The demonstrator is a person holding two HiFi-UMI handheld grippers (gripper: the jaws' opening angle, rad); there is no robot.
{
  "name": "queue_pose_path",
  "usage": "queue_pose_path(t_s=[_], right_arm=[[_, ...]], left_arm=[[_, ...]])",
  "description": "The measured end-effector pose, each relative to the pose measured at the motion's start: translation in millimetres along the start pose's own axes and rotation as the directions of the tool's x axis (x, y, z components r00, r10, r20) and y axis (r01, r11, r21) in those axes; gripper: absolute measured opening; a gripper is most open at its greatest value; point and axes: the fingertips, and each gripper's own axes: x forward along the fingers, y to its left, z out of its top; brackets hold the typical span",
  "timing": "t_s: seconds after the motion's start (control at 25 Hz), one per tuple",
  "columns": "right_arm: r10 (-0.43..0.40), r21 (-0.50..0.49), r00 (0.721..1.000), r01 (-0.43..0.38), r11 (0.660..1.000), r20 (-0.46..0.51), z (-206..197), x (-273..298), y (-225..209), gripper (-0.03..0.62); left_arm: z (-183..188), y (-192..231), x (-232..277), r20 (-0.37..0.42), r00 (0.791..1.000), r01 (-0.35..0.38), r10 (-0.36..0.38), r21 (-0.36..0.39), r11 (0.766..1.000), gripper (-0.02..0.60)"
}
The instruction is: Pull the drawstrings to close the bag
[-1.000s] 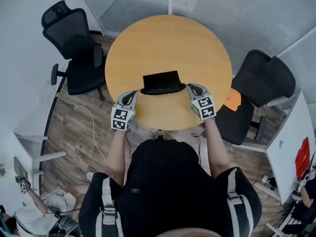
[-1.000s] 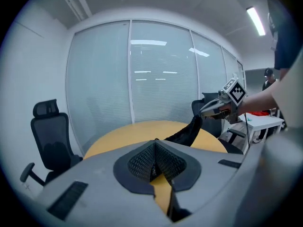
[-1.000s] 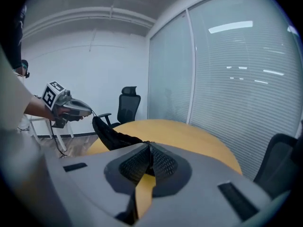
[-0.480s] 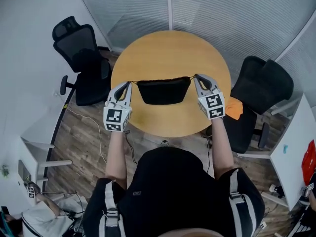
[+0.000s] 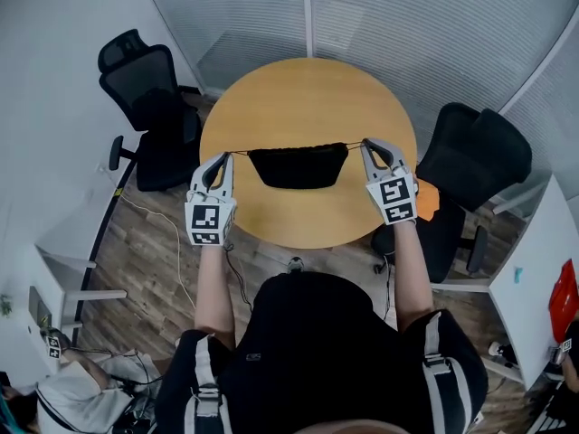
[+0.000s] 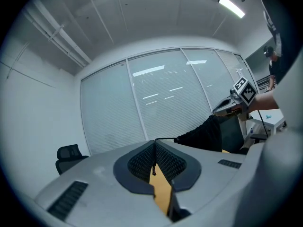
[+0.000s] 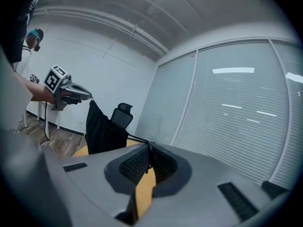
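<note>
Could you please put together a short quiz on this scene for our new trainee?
1. True or false: the black fabric drawstring bag lies flat on the round wooden table.
2. What do the left tool and the right tool each clamp? A) the bag's fabric B) a thin black drawstring C) nothing
3. Fill in: the bag hangs ___ the two tools.
Key: 1 false, it hangs from its drawstrings; 2 B; 3 between.
</note>
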Motion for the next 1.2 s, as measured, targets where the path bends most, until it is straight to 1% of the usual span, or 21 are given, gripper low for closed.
queue_pose_path(t_s=[0.24, 0.52, 0.68, 0.92, 1.2], right_arm=[[0.016, -0.005, 1.0, -0.016, 1.0, -0.02, -12, -17, -5, 0.058], [0.029, 0.002, 0.998, -0.029, 1.0, -0.048, -30, -33, -12, 0.058], [0.04, 0.012, 0.997, -0.04, 0.999, -0.06, -42, -40, -14, 0.058], [0.05, 0.041, 0.997, -0.048, 0.998, -0.054, -57, -53, -17, 0.058], [0.053, 0.062, 0.998, -0.05, 0.997, -0.043, -84, -75, -28, 0.058]], left_arm=[[-6, -5, -13, -0.024, 0.999, -0.039, 0.039, -0.01, 0.999, 0.017], [-18, -12, -25, -0.057, 0.997, -0.059, 0.059, 0.0, 0.998, 0.017], [-19, -17, -29, -0.06, 0.995, -0.075, 0.075, -0.007, 0.997, 0.017], [-24, -24, -38, -0.068, 0.993, -0.103, 0.102, -0.02, 0.994, 0.018], [-32, -50, -45, -0.081, 0.989, -0.125, 0.124, -0.013, 0.992, 0.017]])
